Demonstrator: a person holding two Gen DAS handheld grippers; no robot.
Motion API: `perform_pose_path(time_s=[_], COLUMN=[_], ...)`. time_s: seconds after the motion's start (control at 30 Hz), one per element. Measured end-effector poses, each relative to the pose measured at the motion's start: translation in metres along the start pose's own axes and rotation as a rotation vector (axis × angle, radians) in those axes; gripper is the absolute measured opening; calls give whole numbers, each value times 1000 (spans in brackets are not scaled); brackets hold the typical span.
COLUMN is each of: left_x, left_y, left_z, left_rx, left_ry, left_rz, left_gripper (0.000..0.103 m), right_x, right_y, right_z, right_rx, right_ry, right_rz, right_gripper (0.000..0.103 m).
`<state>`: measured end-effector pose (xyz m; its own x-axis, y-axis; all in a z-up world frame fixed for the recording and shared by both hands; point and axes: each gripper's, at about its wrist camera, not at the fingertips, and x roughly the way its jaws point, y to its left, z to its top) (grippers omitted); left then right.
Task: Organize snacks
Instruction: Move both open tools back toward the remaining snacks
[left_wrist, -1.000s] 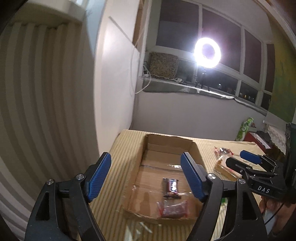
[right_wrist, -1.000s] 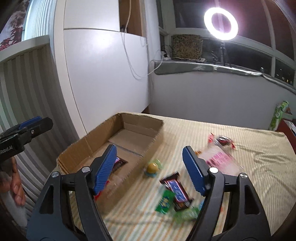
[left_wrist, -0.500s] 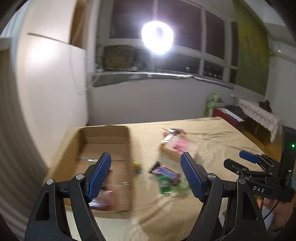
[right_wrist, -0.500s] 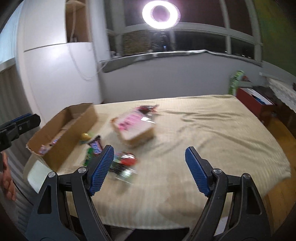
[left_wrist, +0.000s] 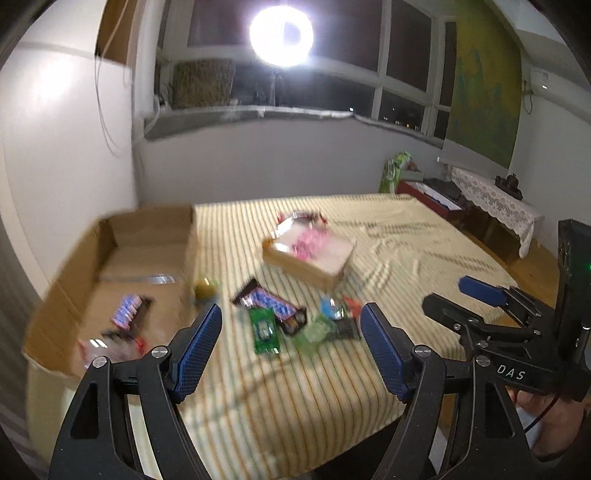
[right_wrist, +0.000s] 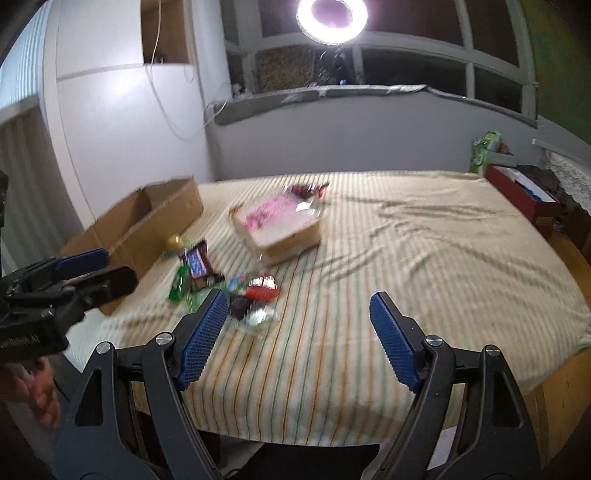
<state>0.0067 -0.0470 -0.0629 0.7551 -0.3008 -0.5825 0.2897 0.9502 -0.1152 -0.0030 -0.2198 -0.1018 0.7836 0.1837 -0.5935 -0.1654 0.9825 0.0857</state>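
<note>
Both grippers are hovering above the near edge of a counter (right_wrist: 388, 258) draped in a striped cloth, and each is holding nothing. The left gripper (left_wrist: 291, 343) is keeping its blue fingers (left_wrist: 197, 345) spread wide, and the right gripper (right_wrist: 295, 332) is doing the same with its own fingers (right_wrist: 393, 341).

An open cardboard box (left_wrist: 74, 266) is sitting at the left side of the counter, with two wrapped snacks (left_wrist: 127, 314) lying inside, near its front wall. Just right of the box, a small yellow sweet (left_wrist: 205, 288) is resting on the cloth. Further right of the box, a loose pile of snacks (left_wrist: 291, 317) is lying: a dark chocolate bar, a green packet and several blurred wrappers. Beyond that pile, right of the box's far end, a pale packet with pink print (right_wrist: 277, 225) is lying flat.
</note>
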Motion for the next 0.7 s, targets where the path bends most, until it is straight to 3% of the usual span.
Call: perform_pose_path(time_s=[0.17,0.33,0.57,0.7], left_x=[23,40,43,48], left_y=[2,12,29,29], left_z=[-30,-56,-44,-39], left_rx=[-22,-58,-124,-120], left_ry=[62,124,105,111], left_rz=[-26,-22,-8,-21], left_gripper=[77,77,77,75], right_x=[22,29,41,48], right_y=[6,18,22,22], right_z=[-22,-37,-29,-23], right_rx=[-61,-174,-179,-191], right_ry=[73,74,60,65], right_rz=[22,53,84,103], right_gripper=[82,82,82,69])
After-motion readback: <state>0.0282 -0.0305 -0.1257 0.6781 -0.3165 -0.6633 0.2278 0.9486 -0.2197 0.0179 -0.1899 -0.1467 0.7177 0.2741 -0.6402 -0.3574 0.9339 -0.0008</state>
